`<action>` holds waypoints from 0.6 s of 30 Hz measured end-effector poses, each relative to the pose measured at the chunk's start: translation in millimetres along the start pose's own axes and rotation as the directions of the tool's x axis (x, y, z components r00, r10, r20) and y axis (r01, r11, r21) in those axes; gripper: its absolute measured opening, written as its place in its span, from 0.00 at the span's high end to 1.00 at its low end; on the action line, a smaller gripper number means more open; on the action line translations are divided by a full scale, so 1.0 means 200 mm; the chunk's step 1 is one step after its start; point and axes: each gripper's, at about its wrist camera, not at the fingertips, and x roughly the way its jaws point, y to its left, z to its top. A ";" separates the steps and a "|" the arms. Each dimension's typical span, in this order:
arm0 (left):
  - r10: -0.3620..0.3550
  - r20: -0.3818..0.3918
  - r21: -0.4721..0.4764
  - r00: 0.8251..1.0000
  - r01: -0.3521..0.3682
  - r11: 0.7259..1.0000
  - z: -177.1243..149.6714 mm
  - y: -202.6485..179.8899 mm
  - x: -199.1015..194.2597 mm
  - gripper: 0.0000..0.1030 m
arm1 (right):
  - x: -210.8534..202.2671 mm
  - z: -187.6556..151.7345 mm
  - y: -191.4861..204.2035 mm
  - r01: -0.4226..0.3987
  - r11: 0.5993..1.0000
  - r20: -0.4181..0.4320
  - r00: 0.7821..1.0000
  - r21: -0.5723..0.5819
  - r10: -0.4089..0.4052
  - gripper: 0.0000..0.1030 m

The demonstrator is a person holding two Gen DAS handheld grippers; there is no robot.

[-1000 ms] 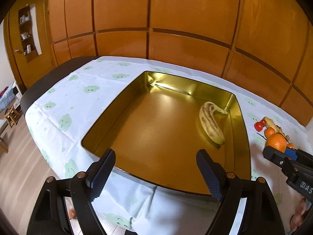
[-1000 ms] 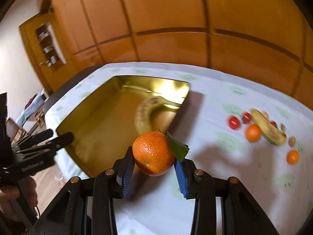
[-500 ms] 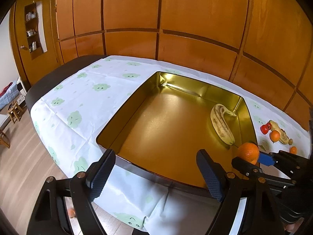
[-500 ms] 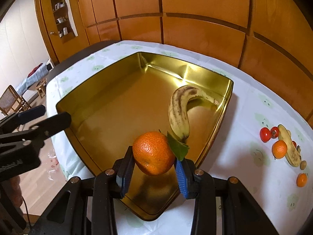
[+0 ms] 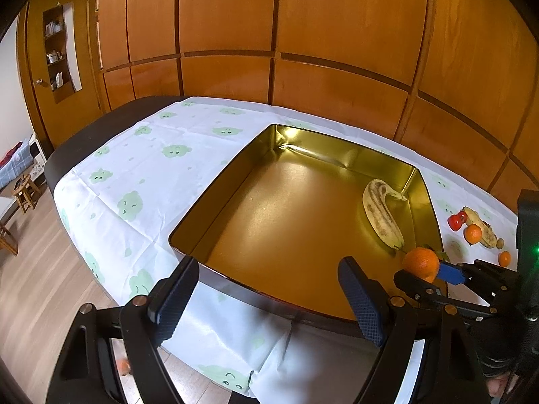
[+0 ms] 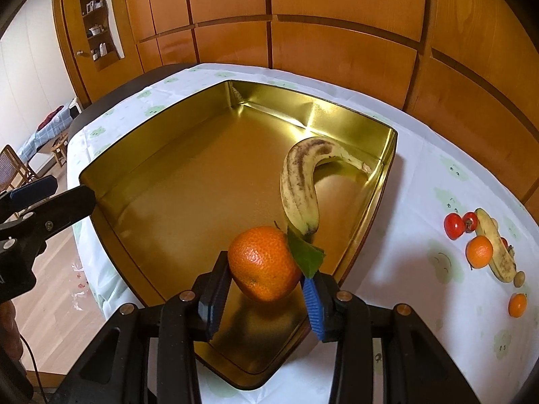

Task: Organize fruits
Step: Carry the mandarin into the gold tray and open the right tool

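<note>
One tangerine pinched over the tin.

Two blue pads of the right hand-held gripper (image 6: 266,286) pinch a tangerine (image 6: 264,262) with a green leaf, held above the near corner of the gold tin (image 6: 141,128), just beside a spotted banana (image 6: 299,185) lying inside. Left hand-held gripper (image 5: 269,296) hangs spread and empty at the tin's near edge. More fruit (image 6: 485,252) lies on the tabletop (image 6: 421,202), right of the tin.

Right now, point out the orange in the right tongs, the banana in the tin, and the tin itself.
orange (image 6: 264,262): right wrist view, middle of its peel.
banana (image 6: 298,185): right wrist view, middle of its spotted curve.
tin (image 6: 145,141): right wrist view, inner left wall.
</note>
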 end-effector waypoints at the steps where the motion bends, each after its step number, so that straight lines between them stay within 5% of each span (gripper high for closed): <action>1: 0.001 0.001 0.002 1.000 -0.001 1.000 0.00 0.00 0.00 0.17 | 0.00 0.00 0.00 0.000 1.000 0.001 1.000 0.001 0.000 0.60; 10: 0.003 0.002 0.007 1.000 -0.003 1.000 0.00 -0.02 -0.02 0.17 | -0.06 -0.01 -0.03 -0.019 0.999 0.031 0.999 0.048 0.017 0.58; 18: 0.003 0.008 0.030 1.000 -0.004 1.000 0.01 -0.06 -0.03 0.17 | -0.27 -0.01 -0.11 0.011 0.995 0.171 0.985 0.098 -0.028 0.58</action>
